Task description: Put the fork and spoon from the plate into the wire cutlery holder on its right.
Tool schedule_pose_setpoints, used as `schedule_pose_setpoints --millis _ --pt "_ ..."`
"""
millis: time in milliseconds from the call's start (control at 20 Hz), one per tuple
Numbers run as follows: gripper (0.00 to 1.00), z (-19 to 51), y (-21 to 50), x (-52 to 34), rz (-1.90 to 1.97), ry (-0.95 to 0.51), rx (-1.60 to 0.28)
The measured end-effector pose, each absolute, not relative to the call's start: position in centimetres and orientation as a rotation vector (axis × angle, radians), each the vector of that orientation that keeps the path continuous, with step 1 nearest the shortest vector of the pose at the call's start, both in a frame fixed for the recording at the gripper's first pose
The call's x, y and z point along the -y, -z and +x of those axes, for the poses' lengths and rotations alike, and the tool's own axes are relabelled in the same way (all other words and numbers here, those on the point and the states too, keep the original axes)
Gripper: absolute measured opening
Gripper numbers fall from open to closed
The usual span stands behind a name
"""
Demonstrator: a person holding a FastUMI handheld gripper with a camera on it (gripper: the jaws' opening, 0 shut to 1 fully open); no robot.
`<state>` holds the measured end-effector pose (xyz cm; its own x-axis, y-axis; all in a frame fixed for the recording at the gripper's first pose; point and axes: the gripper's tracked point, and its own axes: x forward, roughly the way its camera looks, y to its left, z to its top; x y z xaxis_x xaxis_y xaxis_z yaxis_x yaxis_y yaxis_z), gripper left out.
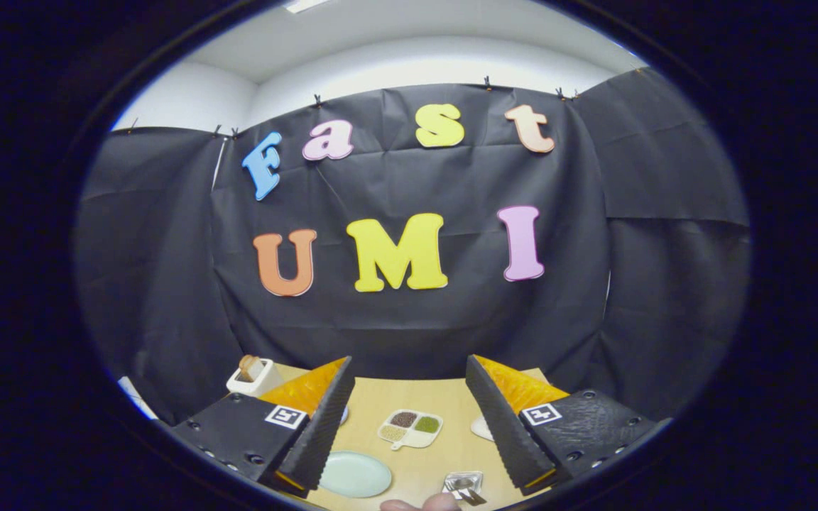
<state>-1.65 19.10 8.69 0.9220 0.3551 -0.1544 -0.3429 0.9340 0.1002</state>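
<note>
My gripper point(409, 369) is held high above the wooden table point(416, 404), its two black and orange fingers spread wide with nothing between them. Far below, between the fingers, a pale green plate point(354, 474) lies on the table; its face looks bare. To its right stands the wire cutlery holder point(464, 485), with dark metal cutlery inside it. Whether that is the fork, the spoon or both is too small to tell.
A small white divided dish point(410, 428) of brown and green grains sits beyond the plate. A white container point(254, 376) with a brown item stands at the table's far left corner. A white object point(481, 428) peeks out beside the right finger. A person's fingertip point(416, 504) shows below the holder.
</note>
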Motion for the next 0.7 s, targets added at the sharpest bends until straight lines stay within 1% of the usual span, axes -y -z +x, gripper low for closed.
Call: schedule_pose_setpoints --millis 200,400,700 --pt "0.94 -1.97 -8.54 -18.98 0.065 -0.343 -0.151" --pt "0.94 -2.03 -8.22 -18.87 0.061 -0.338 -0.169" --pt "0.94 -2.06 -8.48 -18.82 0.075 -0.296 -0.110"
